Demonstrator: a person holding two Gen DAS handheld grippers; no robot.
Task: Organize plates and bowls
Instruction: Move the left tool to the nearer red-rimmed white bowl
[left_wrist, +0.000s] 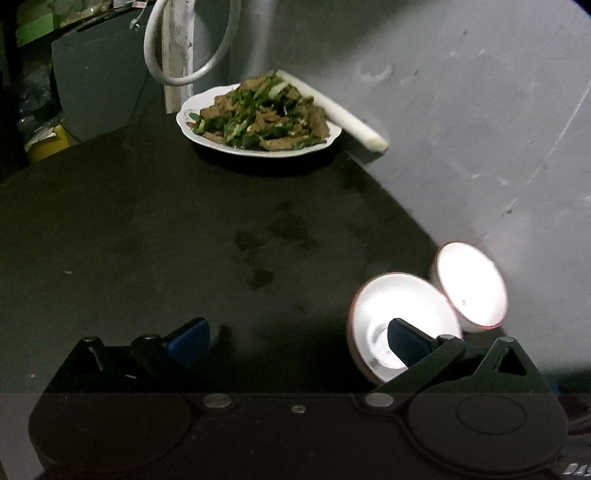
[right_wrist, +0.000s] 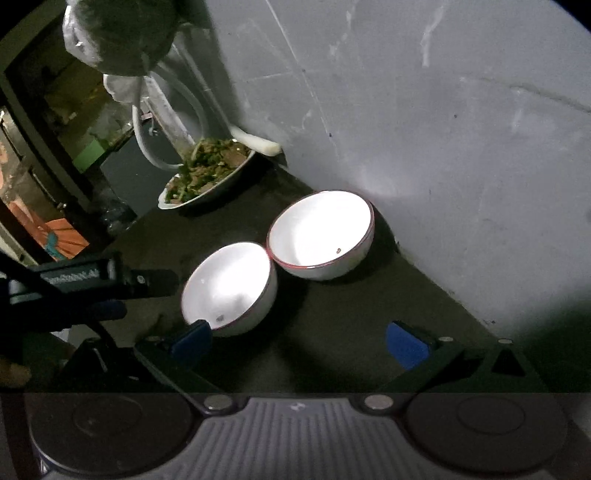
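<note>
1. Nearest my lens is the left gripper (left_wrist: 297, 341), jaws spread wide with nothing between them; its right finger (left_wrist: 408, 341) stands in front of the near bowl, low over the dark table (left_wrist: 147, 229).
2. The table runs ahead to a grey wall (left_wrist: 461, 110). I judge the dishes were pushed towards it to keep the middle free.
3. Far ahead of the left gripper sits the plate of stir-fry (left_wrist: 258, 114), full of food, with a white stalk (left_wrist: 332, 110) between it and the wall.
4. The near bowl (right_wrist: 229, 288) lies just ahead-left of the right gripper (right_wrist: 299, 343), which is also spread and holding nothing. Its left finger (right_wrist: 190, 341) is just beside the bowl's rim; I think it is short of touching, but the view is too dim to be sure.
5. The far bowl (right_wrist: 321, 234) sits beyond, rim to rim with the near one. Both are upright, so nesting looks the likely tidy-up.
6. Glare whites out both bowl interiors; a small speck (right_wrist: 338, 252) lies in the far one, which I cannot identify. The left gripper's body shows dark at the right view's left edge.
</note>
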